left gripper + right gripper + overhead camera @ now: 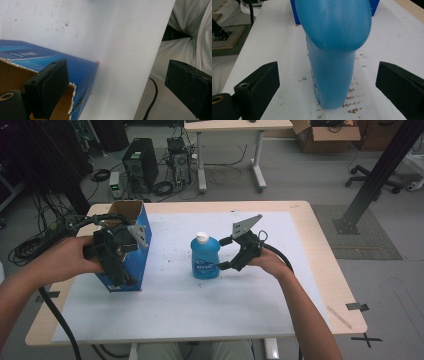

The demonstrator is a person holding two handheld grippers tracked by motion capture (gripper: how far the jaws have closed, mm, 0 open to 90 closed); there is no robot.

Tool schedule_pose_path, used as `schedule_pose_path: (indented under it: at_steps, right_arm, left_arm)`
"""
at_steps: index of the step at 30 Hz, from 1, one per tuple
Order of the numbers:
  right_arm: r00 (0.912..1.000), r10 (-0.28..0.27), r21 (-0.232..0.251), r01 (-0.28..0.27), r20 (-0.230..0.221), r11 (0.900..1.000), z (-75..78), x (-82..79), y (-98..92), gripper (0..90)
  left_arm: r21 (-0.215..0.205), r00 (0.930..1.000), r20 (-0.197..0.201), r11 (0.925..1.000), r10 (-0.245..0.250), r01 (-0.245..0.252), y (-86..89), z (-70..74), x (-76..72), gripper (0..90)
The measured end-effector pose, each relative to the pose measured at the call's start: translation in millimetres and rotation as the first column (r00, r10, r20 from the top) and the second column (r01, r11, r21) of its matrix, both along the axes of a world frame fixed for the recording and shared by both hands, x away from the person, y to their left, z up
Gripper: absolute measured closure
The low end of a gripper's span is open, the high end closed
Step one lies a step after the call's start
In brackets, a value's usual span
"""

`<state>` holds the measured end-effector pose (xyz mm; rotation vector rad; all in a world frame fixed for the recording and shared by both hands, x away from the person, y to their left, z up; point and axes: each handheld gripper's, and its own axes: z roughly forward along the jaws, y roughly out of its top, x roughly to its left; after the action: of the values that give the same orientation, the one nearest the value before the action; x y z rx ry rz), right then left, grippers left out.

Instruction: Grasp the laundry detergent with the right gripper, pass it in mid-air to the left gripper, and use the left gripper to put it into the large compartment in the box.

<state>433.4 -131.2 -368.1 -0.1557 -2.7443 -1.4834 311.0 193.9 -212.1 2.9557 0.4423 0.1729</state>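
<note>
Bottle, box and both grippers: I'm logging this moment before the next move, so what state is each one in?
Blue bottle: upright on the table, white cap on, not gripped.
Blue box: standing on the table, top torn open, brown inside showing.
Left gripper: open, one jaw at the box's torn opening, the other out over the table edge.
Right gripper: open, jaws either side of the bottle, not touching it.
</note>
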Motion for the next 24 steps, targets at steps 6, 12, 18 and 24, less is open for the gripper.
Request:
schedule_pose_path:
  at_steps: [6,12,18,24]
  right_arm:
    - [1.0000,0.006,0.002,-0.006,-0.001,1.000,-5.2,0.4,8.2,4.8]
    - [0.9999,0.013,0.006,-0.013,0.003,1.000,-7.3,1.3,14.5,4.9]
    - [0.9997,0.020,0.016,-0.020,0.012,1.000,-9.7,1.4,23.2,5.3]
    - [0.9995,0.024,0.023,-0.025,0.018,0.999,-13.4,1.7,31.3,5.5]
  left_arm:
    - [-0.001,1.0000,0.004,1.0000,0.000,0.000,-0.7,-0.1,0.7,5.9]
    - [0.000,1.0000,0.001,1.0000,-0.001,0.001,-1.6,-0.7,1.8,5.9]
    - [0.000,1.0000,0.000,1.0000,-0.001,0.001,-1.7,-0.8,3.0,6.0]
    - [0.002,1.0000,-0.003,1.0000,-0.002,0.002,-1.7,-1.6,3.7,6.0]
